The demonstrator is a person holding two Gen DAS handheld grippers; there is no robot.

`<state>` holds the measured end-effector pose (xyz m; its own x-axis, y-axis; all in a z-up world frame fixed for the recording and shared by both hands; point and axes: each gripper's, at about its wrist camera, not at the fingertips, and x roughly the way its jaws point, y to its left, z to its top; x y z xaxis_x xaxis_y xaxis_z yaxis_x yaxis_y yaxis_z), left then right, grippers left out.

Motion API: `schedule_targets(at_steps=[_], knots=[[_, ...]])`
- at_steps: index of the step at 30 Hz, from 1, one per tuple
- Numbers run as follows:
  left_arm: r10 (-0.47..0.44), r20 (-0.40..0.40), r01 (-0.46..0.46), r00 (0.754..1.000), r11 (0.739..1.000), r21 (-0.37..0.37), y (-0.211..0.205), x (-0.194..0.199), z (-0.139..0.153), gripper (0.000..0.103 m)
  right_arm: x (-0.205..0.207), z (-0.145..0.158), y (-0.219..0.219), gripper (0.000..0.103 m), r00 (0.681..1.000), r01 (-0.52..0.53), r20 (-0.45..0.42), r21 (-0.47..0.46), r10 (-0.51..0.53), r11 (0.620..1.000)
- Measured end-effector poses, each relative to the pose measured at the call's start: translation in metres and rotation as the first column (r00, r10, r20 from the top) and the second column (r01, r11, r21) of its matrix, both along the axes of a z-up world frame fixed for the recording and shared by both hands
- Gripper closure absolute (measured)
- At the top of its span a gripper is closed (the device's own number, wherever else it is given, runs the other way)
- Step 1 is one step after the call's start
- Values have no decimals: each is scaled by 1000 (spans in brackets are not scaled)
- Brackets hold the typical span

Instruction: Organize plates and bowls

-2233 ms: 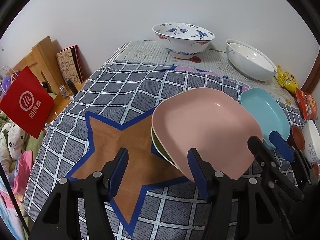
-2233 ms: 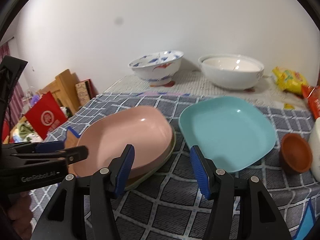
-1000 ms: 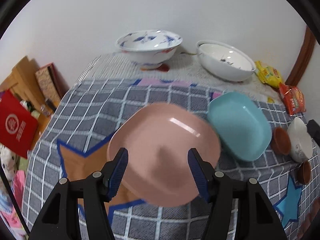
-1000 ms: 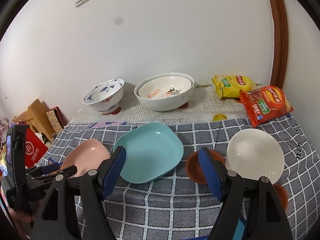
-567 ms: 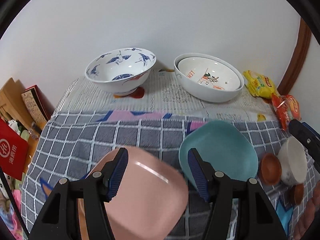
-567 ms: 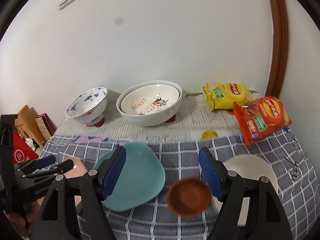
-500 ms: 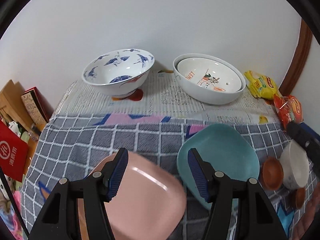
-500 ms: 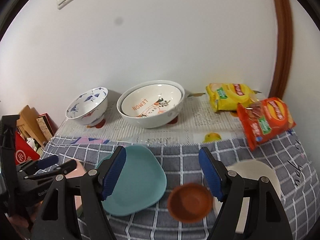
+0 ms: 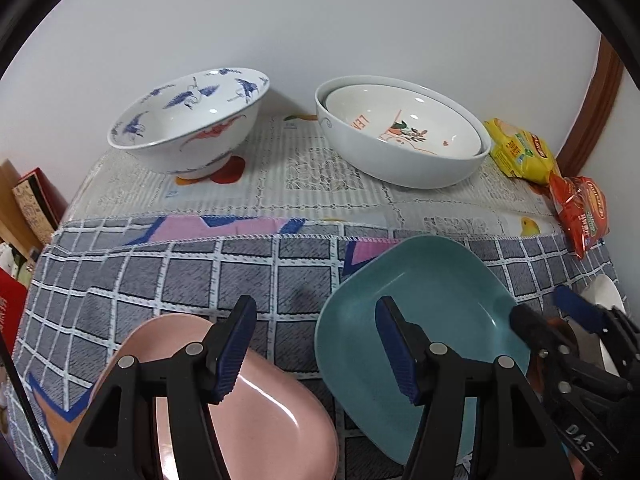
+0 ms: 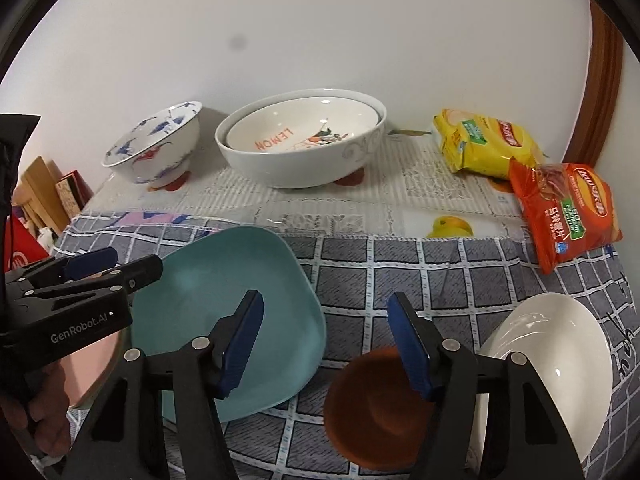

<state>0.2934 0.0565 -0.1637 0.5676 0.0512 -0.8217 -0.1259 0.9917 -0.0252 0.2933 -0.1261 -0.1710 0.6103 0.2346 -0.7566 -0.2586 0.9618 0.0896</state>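
Note:
My left gripper (image 9: pixel 316 344) is open and empty above the checked cloth. Its left finger is over the pink plate (image 9: pixel 248 420) and its right finger over the teal plate (image 9: pixel 432 312). My right gripper (image 10: pixel 326 340) has its jaws closing, with nothing pressed between them. It hovers between the teal plate (image 10: pixel 224 292) and a small brown bowl (image 10: pixel 372 412), its right finger above that bowl's rim. A white bowl (image 10: pixel 552 344) sits right of the brown one. At the back stand a blue-patterned bowl (image 9: pixel 188 120) and two nested white bowls (image 9: pixel 400 132).
A yellow snack bag (image 10: pixel 484 144) and a red one (image 10: pixel 568 208) lie at the back right near a wooden door frame. The left gripper (image 10: pixel 92 268) and a hand (image 10: pixel 40 420) fill the right wrist view's left edge. Boxes and a red bag stand beyond the table's left edge.
Both grippers have moved forward and lower, closer to the teal plate. The pink plate has slid to the bottom left of the left view. The right gripper's jaws have narrowed.

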Motion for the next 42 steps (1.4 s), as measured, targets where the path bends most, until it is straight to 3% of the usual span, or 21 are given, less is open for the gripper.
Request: schedule_targets(at_steps=[2, 6, 11, 23, 24, 26, 30, 42], knots=[[-4, -5, 4, 1000, 1000, -23, 2, 1, -2, 48, 1, -5, 3, 48, 1000, -5, -16, -14, 4, 1000], [-19, -23, 18, 1000, 998, -60, 1, 3, -8, 54, 5, -13, 5, 53, 999, 2, -44, -33, -4, 999], [-28, -38, 27, 999, 999, -28, -6, 3, -13, 57, 9, -19, 8, 62, 999, 10, -50, -48, -13, 999], [-33, -62, 30, 998, 999, -39, -7, 7, -22, 74, 13, -27, 16, 68, 998, -18, -59, -63, 14, 998], [-36, -64, 33, 997, 999, -42, -8, 7, -23, 75, 14, -27, 17, 69, 998, -19, -60, -63, 15, 998], [-30, -61, 28, 998, 999, -23, -8, 7, -24, 80, 16, -28, 18, 85, 998, -25, -64, -57, 21, 998], [-14, -46, 14, 999, 1000, 0, -4, 7, -23, 93, 16, -30, 19, 89, 999, -8, -49, -71, 4, 997], [-17, -7, 17, 1000, 1000, 14, -8, -11, 12, 94, 9, -7, -6, 91, 999, 39, -25, 139, -36, 990]])
